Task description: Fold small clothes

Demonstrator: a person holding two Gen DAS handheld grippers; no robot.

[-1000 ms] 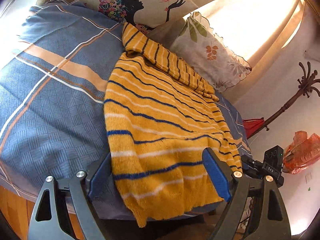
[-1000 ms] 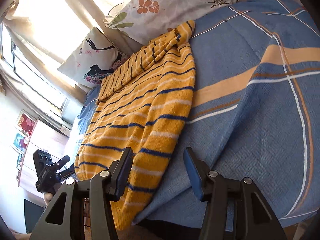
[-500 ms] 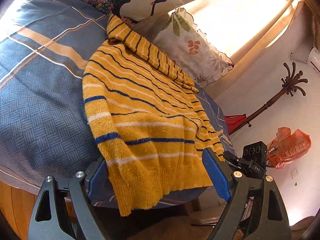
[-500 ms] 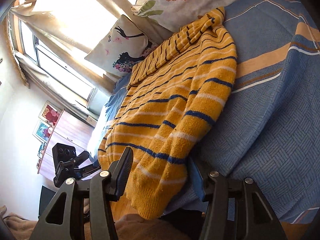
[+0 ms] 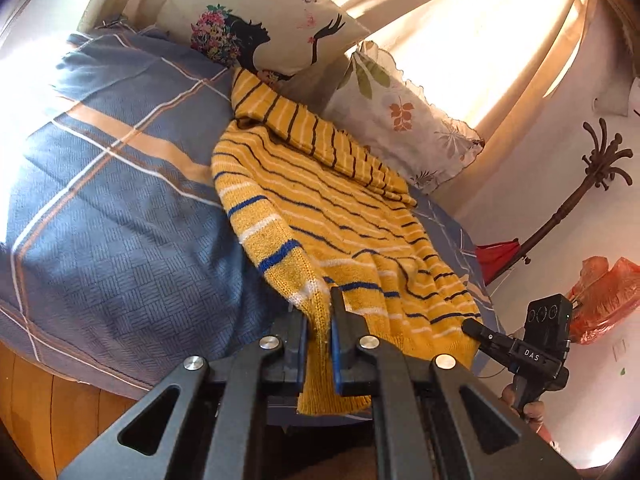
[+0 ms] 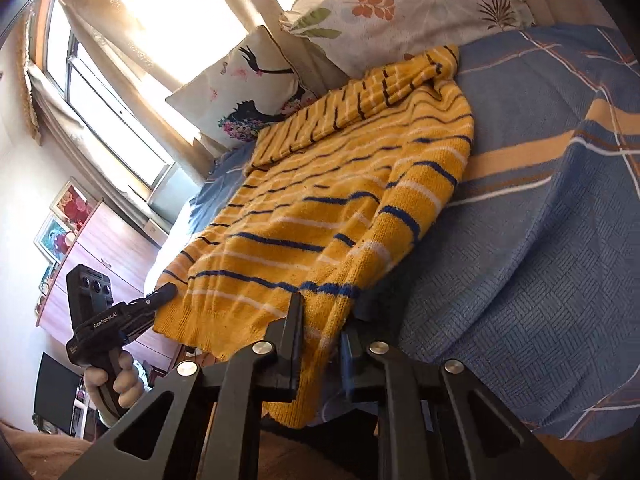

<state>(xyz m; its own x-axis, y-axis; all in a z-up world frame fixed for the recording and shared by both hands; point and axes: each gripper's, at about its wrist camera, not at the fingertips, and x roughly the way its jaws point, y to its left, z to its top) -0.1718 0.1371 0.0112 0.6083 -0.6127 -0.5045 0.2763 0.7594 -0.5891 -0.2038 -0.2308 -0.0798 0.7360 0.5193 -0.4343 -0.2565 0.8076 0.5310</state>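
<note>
Both jaws have just been closing on the yellow sweater's hem corners, left gripper and right gripper, seemingly firmly, so the next move should carry the hem toward the collar.

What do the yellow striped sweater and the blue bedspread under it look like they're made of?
Sweater: knitted yarn, likely wool or acrylic; visible stitch rows, ribbed hem, fuzzy matte surface. Bedspread: woven cloth, probably cotton; a basket-weave pattern shows, matte, with no sheen.
</note>
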